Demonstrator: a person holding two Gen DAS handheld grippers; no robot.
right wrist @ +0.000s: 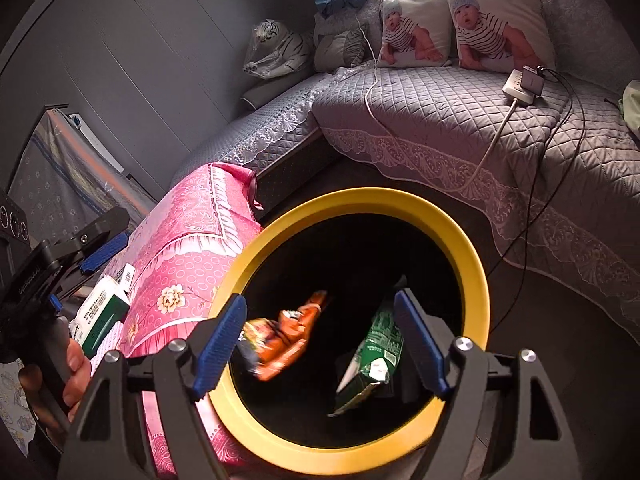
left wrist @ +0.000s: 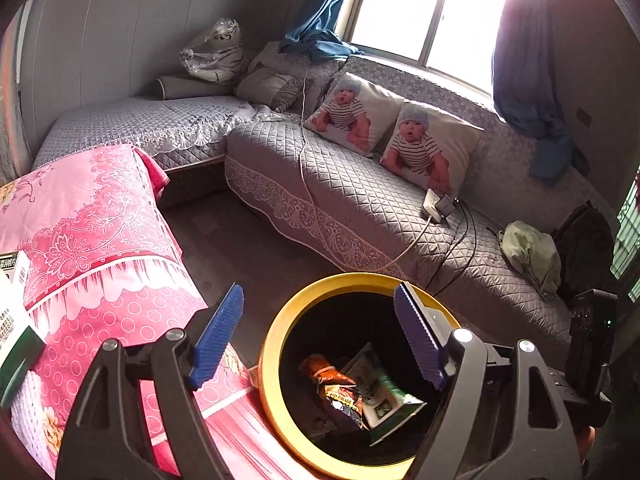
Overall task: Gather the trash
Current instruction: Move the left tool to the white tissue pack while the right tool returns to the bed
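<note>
At the left we see boxes point(right wrist: 102, 312) lying on a table draped in pink cloth point(left wrist: 100, 216). Our left gripper point(left wrist: 320, 340) hangs over the yellow-rimmed bin point(left wrist: 272, 344), jaws spread wide, nothing between them. Our right gripper point(right wrist: 320, 344) is spread and empty too. The orange wrapper point(right wrist: 284, 340) and green carton point(right wrist: 372, 356) are inside the bin. A grey sofa point(left wrist: 360, 184) stands behind.

An orange snack wrapper point(right wrist: 286, 338) and a green carton point(right wrist: 374, 360) lie inside the yellow-rimmed bin point(right wrist: 476, 264).
</note>
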